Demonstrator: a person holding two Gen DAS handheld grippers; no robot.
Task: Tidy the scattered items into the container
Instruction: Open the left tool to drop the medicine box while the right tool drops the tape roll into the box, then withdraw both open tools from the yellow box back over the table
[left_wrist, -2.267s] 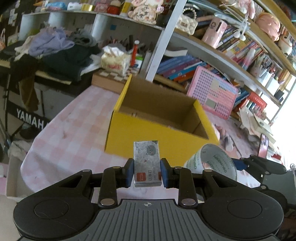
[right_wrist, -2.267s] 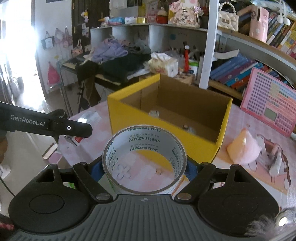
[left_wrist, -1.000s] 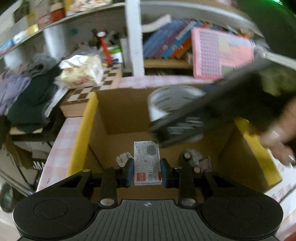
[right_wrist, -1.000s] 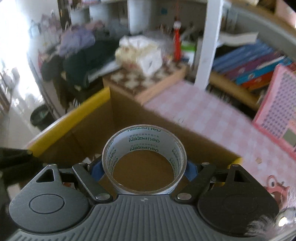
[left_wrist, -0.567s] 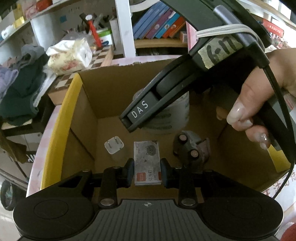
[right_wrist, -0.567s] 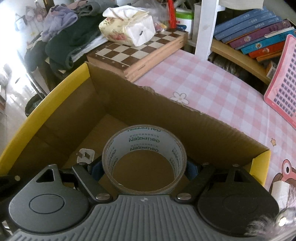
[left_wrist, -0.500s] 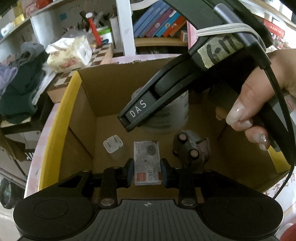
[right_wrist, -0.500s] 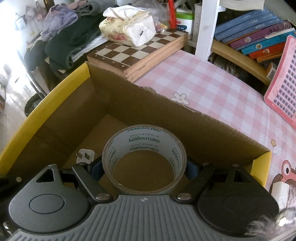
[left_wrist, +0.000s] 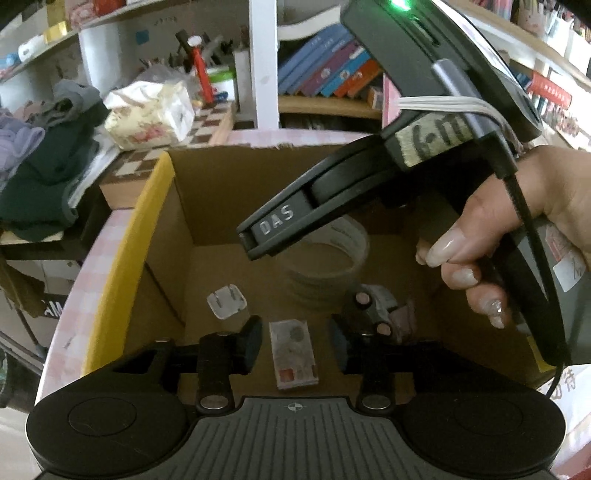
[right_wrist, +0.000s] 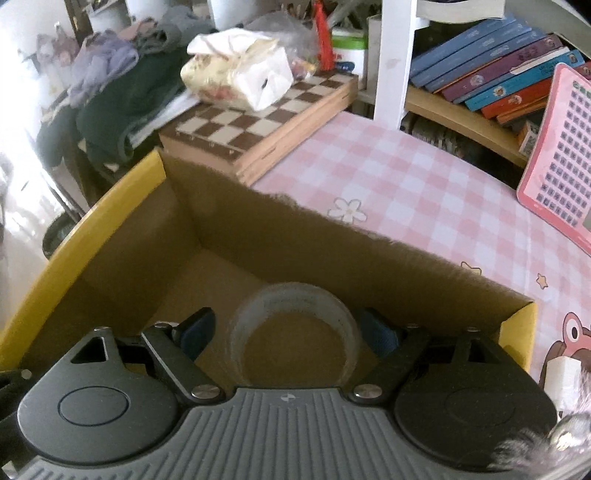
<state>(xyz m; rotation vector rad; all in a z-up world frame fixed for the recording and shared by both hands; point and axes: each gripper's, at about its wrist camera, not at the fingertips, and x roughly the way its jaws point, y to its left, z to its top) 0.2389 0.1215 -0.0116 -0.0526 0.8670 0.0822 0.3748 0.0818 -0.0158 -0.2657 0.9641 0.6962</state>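
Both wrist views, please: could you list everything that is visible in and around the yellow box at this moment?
cardboard box: one, yellow outside, brown inside, on the table
tape roll: one, clear on a pale core, in the box between the right pads
card: one, grey with red, in the box between the left pads
plug adapter: one, white, box floor
small grey object: one, box floor, unclear what
tablecloth: one, pink check
chessboard case: one, brown and cream, behind the box
tissue pack: one, floral, on the chessboard case
books: several, mixed colours, shelf
left gripper: black, opening, clear of the card
right gripper: black, opening, apart from the tape roll
hand: one, holding the right gripper
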